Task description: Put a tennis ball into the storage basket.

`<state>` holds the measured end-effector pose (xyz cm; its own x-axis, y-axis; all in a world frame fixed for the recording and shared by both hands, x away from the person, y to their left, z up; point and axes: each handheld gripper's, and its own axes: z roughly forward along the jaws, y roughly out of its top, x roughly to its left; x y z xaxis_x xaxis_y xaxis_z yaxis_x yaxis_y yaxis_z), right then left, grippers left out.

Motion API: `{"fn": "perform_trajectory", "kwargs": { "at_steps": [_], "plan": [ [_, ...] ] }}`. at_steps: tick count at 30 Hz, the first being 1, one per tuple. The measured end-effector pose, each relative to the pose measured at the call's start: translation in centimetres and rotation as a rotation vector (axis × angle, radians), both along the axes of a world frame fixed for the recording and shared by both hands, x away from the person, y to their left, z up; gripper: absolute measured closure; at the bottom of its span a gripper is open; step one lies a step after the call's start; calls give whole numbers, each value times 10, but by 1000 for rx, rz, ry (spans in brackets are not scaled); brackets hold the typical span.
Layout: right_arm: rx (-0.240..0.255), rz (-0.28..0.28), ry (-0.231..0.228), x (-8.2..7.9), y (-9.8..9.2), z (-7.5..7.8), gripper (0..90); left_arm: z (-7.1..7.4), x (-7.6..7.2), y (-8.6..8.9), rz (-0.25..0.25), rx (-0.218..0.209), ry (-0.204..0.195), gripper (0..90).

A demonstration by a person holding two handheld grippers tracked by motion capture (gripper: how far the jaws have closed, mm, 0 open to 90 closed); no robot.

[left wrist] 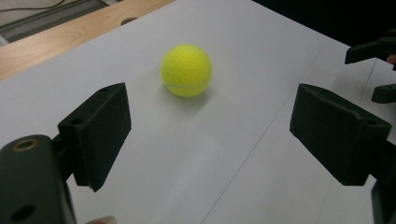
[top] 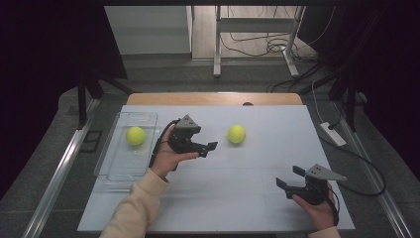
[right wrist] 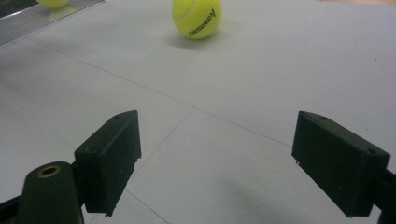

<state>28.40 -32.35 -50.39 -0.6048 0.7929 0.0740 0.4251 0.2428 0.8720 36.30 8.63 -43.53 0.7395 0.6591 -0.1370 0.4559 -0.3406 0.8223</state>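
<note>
A yellow tennis ball (top: 236, 134) lies loose on the white table top (top: 237, 198), right of centre. A second yellow ball (top: 135, 135) rests inside a clear plastic tray (top: 111, 171) at the left. My left gripper (top: 210, 148) is held open just left of the loose ball, its jaws pointing at it; the ball (left wrist: 187, 70) sits a short way beyond the jaws. My right gripper (top: 288, 177) is open near the front right of the table, with nothing between its jaws. The loose ball (right wrist: 197, 17) is far ahead of it, and the trayed ball (right wrist: 52, 3) at top left.
A strip of bare wood (top: 213, 98) runs along the table's far edge. Beyond it stand metal frame legs (top: 217, 44) and loose cables (top: 257, 44) on the floor. A white power strip (top: 333, 134) lies off the table's right side.
</note>
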Motion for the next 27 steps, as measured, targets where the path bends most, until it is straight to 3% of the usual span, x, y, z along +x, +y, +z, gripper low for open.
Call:
{"fn": "perform_trajectory", "kwargs": {
  "at_steps": [17,27],
  "plan": [
    [-4,10,8,-1,3,-2,158,-8,20,-17,-7,37,35,137],
    [-8,9,11,0,4,-3,158,-9,27,-24,-16,33,51,137]
  ]
}}
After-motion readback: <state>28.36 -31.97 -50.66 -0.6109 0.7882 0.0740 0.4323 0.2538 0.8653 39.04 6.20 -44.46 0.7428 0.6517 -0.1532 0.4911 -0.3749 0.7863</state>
